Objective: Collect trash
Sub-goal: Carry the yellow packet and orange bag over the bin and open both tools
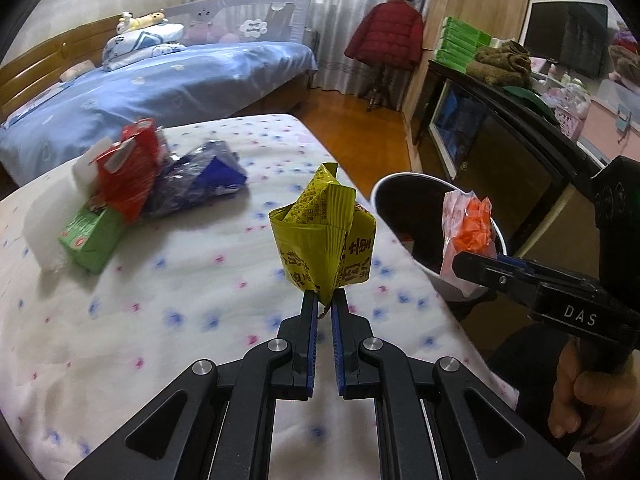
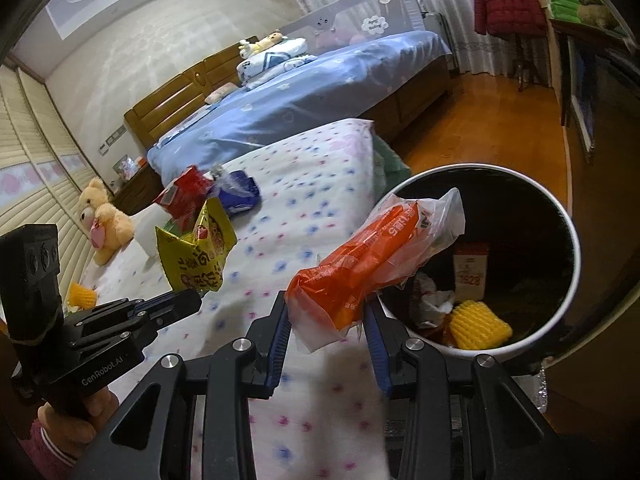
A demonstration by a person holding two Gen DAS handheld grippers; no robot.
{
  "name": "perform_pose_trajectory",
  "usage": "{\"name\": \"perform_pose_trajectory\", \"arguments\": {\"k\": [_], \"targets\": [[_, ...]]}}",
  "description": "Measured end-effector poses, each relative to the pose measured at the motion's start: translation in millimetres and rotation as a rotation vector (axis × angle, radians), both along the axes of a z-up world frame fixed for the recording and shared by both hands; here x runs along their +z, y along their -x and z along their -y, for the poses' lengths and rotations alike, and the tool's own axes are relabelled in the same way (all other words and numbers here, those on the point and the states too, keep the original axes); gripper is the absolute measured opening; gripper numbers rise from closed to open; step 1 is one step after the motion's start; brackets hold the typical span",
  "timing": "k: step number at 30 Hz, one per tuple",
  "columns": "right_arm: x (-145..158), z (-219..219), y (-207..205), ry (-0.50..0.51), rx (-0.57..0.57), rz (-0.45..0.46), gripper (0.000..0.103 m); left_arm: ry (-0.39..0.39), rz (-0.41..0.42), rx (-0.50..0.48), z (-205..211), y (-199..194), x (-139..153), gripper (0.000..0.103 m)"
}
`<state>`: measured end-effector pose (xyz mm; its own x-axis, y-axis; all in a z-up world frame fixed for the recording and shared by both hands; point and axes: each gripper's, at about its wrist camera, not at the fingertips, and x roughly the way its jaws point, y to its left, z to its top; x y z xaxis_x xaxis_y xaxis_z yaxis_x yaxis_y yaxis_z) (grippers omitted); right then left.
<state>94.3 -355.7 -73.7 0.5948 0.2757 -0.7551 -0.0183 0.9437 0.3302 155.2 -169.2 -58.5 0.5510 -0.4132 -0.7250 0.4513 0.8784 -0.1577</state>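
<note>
Yellow snack wrapper (image 1: 324,236) stands pinched by its bottom edge in the left gripper (image 1: 324,304), whose fingers are clamped nearly together over the flowered bedspread (image 1: 180,280). At about two o'clock from it, the right gripper (image 2: 326,312) holds an orange-and-clear plastic bag (image 2: 360,264) with its fingers partly apart, right at the rim of the black bin (image 2: 560,216). More trash, a red packet (image 1: 128,176) and a blue bag (image 1: 204,176), lies on the bedspread at ten o'clock.

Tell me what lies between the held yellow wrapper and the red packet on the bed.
Left wrist view: between the crumpled yellow foil wrapper and the red plastic packet, only a crumpled blue wrapper and bare flowered bedsheet.
</note>
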Motion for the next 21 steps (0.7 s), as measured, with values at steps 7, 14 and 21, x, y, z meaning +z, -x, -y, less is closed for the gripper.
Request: {"name": "perform_pose_trajectory", "arguments": {"k": [7,14,21], "targets": [[-1,27,2,0.011,-0.042,-0.013,0.036,-0.007,0.002,-0.043,25,-4,-2,0.006],[-4,51,-1,0.007,-0.081,-0.025,0.036,-0.017,-0.006,-0.081,50,-14,-5,0.006],[-10,65,-7,0.005,-0.104,-0.043,0.036,-0.027,-0.016,-0.103,69,-25,-12,0.006]]}}
